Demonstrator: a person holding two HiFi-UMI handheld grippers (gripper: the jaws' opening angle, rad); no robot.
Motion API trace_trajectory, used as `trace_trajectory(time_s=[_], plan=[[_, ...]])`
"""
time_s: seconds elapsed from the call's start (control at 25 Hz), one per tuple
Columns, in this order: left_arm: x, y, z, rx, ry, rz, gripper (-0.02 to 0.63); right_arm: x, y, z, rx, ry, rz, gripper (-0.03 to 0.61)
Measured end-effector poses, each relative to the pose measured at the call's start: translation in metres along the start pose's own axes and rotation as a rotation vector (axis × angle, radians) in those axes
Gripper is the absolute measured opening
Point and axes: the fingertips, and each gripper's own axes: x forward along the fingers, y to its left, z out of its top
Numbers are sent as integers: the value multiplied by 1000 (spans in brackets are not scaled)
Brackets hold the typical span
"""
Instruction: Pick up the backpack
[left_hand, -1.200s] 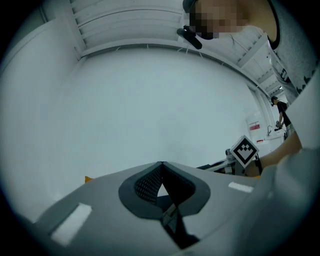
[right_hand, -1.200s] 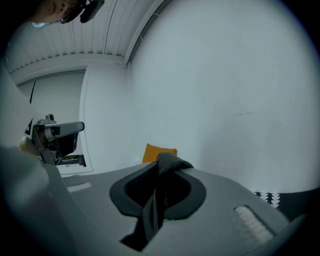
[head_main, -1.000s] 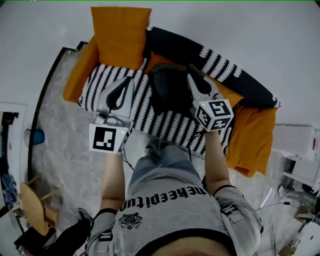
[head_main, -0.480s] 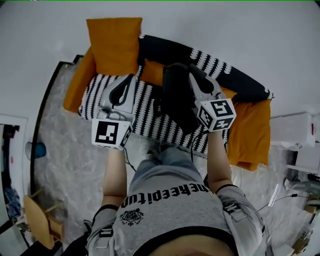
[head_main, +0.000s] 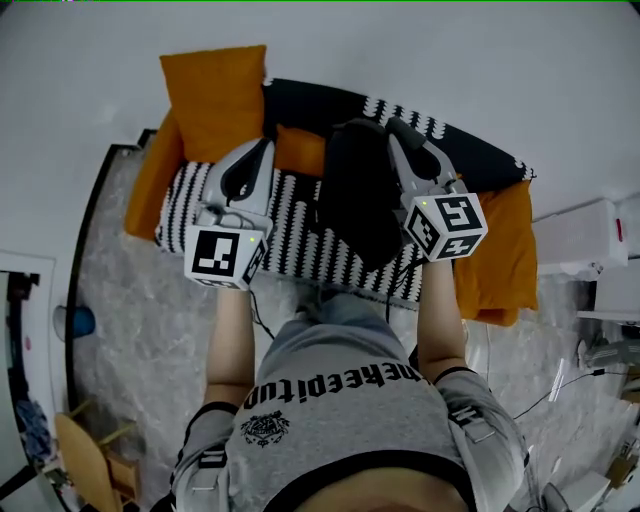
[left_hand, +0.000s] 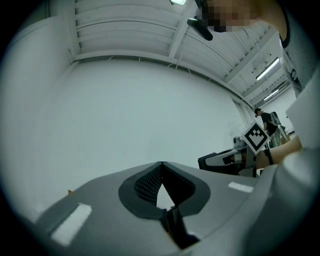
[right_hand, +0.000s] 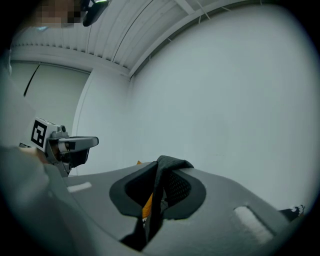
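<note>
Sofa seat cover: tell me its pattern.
The seat cover is black-and-white striped, shown best in the head view.

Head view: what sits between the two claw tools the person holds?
The black backpack hangs there, its strap pinched in the right gripper, with the left gripper empty beside it. The head view shows it.

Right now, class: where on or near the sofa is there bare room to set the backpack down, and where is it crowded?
Bare: the striped seat between the left gripper and the hanging backpack, and the grey rug before the sofa. Crowded: both sofa ends, filled by orange cushions.
</note>
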Motion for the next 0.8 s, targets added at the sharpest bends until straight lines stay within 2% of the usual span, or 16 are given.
trace_trajectory(time_s=[0.44,0.8], plan=[[-7,-8,10,-3,-30,-32,17,-33,8,23,-36,-50,-42,31],[-17,-18,9,-15,-25,-48,17,-61,11,22,-21,-67,-80,34]])
